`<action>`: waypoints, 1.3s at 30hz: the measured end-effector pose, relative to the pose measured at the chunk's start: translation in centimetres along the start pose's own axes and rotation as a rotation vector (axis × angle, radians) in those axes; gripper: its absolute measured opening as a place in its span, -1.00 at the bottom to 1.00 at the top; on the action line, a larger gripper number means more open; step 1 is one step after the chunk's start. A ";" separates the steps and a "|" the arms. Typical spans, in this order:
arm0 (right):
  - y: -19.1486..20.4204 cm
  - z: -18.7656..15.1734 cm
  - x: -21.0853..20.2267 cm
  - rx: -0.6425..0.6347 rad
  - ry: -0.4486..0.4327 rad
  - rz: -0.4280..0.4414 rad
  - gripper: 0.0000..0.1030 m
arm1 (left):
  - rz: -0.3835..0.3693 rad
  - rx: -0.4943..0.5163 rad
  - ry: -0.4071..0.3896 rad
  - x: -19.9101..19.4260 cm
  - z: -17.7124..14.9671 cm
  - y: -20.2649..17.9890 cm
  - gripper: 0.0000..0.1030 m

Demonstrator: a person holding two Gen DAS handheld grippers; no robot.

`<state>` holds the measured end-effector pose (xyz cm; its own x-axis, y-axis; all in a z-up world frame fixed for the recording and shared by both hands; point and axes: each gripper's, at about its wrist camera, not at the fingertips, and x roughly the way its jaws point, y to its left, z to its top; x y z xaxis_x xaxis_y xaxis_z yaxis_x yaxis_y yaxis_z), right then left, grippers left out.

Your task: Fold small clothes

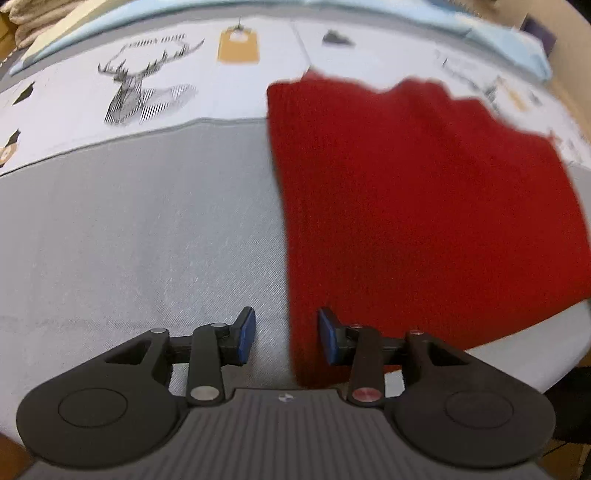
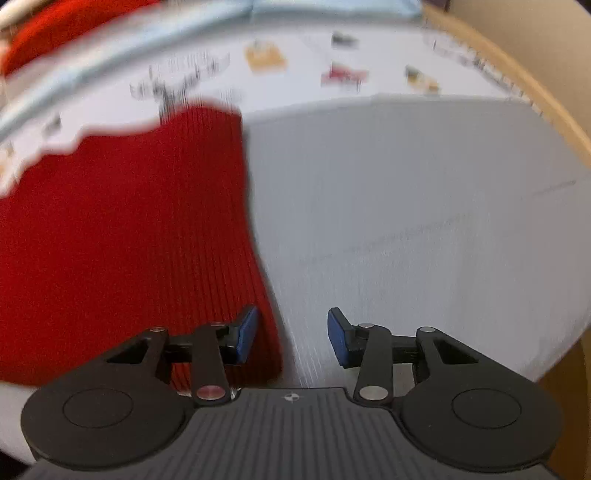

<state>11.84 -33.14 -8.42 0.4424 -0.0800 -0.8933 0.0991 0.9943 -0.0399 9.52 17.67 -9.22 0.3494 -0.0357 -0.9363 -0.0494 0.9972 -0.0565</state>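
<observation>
A red ribbed knit garment (image 1: 424,206) lies flat on a grey fabric surface (image 1: 147,240). In the left wrist view my left gripper (image 1: 287,334) points down at the garment's near left edge. That edge runs between the two blue pads, which stand apart without pressing it. In the right wrist view the same red garment (image 2: 129,229) fills the left side. My right gripper (image 2: 291,338) straddles its near right edge, left pad over the cloth and right pad over the bare grey surface (image 2: 406,221). Both grippers are open.
Beyond the grey surface lies a white cloth printed with a stag head (image 1: 140,85) and small pictures. A light blue fabric (image 1: 480,33) lies behind it, and folded beige towels (image 1: 26,18) sit at the far left. A wooden rim (image 2: 546,110) bounds the right side.
</observation>
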 end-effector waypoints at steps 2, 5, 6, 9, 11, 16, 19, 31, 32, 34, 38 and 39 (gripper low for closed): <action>0.4 0.1 -0.3 -0.018 -0.022 -0.010 -0.11 | 0.004 -0.002 -0.007 -0.1 0.2 0.0 -0.10; 0.4 0.3 -1.9 -0.011 -0.117 -0.017 -0.11 | 0.009 -0.007 -0.044 -0.8 0.4 -0.2 -0.11; 0.4 0.4 -2.2 0.001 -0.139 -0.008 -0.11 | 0.012 -0.013 -0.058 -1.1 0.5 -0.2 -0.11; 0.1 0.3 -1.9 0.018 -0.130 -0.013 -0.10 | 0.019 -0.051 -0.092 -1.9 0.7 0.1 -0.11; 0.1 0.0 -0.5 0.008 -0.046 -0.027 -0.09 | 0.026 -0.078 -0.129 -2.7 0.9 0.5 -0.10; 1.1 -0.6 -1.8 0.004 -0.157 -0.083 -0.10 | 0.035 -0.154 -0.233 -5.0 1.1 1.9 0.00; 1.6 -0.5 -1.4 -0.018 -0.145 -0.077 -0.07 | 0.021 -0.197 -0.262 -5.7 1.3 3.0 0.00; 4.9 -0.9 -3.6 -0.071 -0.242 -0.065 -0.01 | 0.077 -0.355 -0.431 -9.6 0.4 8.0 0.00; 5.3 -1.0 -3.6 -0.081 -0.240 -0.037 0.00 | 0.078 -0.363 -0.446 -10.1 0.2 8.2 0.00; 6.2 -0.7 -3.3 -0.076 -0.225 0.008 0.03 | 0.044 -0.406 -0.459 -11.2 0.0 9.0 0.00; 7.7 -0.2 1.0 -0.050 0.026 0.013 0.13 | 0.106 -0.332 -0.530 -15.1 -0.7 9.2 0.17; 8.2 -0.2 1.1 -0.063 0.013 -0.026 0.13 | 0.129 -0.299 -0.559 -16.1 -1.2 9.0 0.22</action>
<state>12.90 -25.08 -9.82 0.4291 -0.1053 -0.8971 0.0539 0.9944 -0.0909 2.31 27.17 4.95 0.7536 0.2037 -0.6250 -0.3542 0.9268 -0.1249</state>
